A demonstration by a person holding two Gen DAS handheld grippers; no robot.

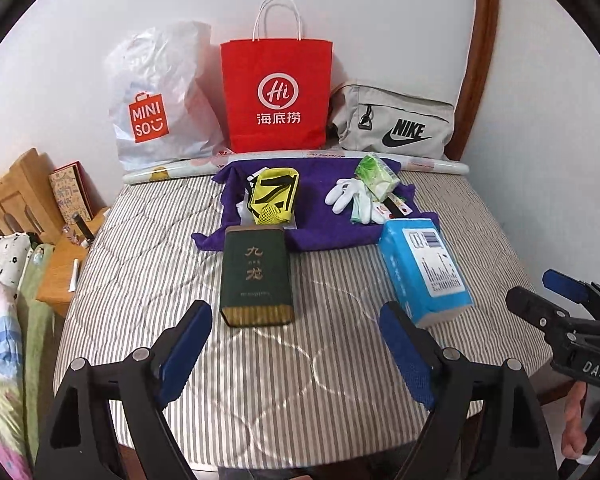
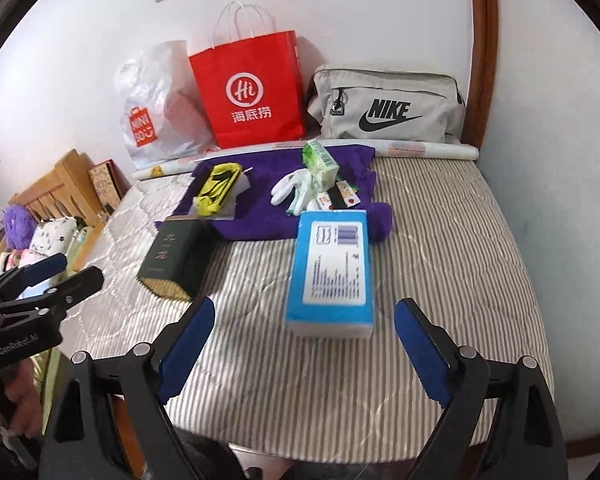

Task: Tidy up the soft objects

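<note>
Both tongs, left (image 1: 296, 344) and right (image 2: 305, 342), hung released and empty over the striped bed (image 1: 340, 360); we judged them free to choose (gloves (image 1: 350, 196) lay on the purple towel (image 1: 320, 232), tissue pack (image 2: 332, 268) nearer).

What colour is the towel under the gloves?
Purple towel, clearest in the right wrist view.

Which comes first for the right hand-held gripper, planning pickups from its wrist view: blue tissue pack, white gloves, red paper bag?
1. Blue tissue pack, just ahead of the right hand-held gripper.
2. White gloves, on the purple towel.
3. Red paper bag, against the wall.
</note>
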